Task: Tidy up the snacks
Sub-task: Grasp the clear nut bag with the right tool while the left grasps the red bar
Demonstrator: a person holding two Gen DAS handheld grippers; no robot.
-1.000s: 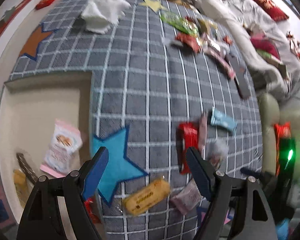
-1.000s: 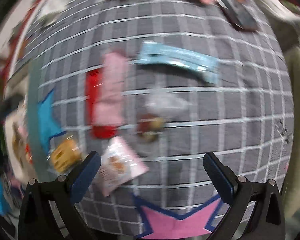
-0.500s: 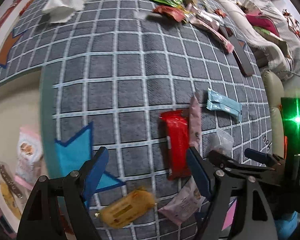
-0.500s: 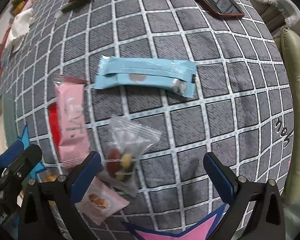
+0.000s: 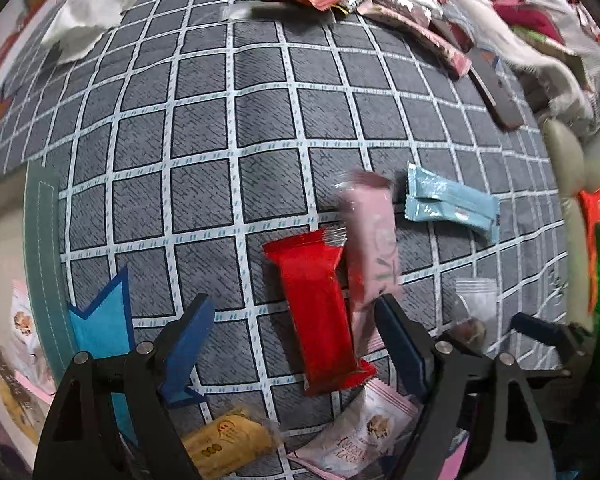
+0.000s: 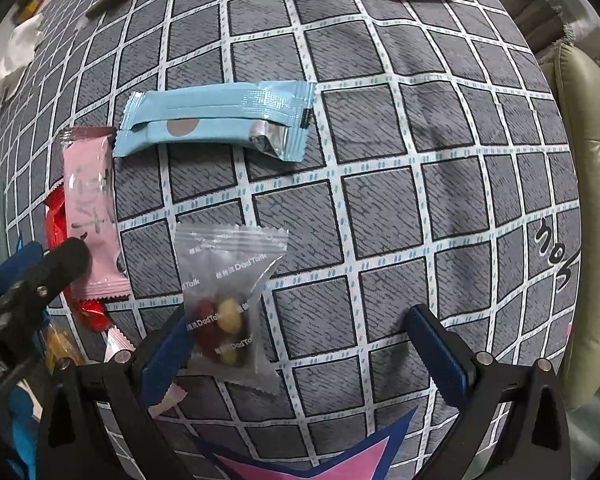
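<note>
A red bar (image 5: pixel 318 312) lies flat on the checked cloth, a pink bar (image 5: pixel 374 248) touching its right edge. The pale blue packet (image 6: pixel 216 120) lies crosswise beyond them. A clear sachet (image 6: pixel 228 300), perhaps of nuts, sits nearest.

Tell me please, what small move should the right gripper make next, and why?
Probably slide the right gripper a little to its left and forward, then close. Its jaws stand wide open, and the clear nut packet lies against the left finger rather than centred in the gap. The grey checked cloth beside it is bare, so nothing blocks that shift.
</note>
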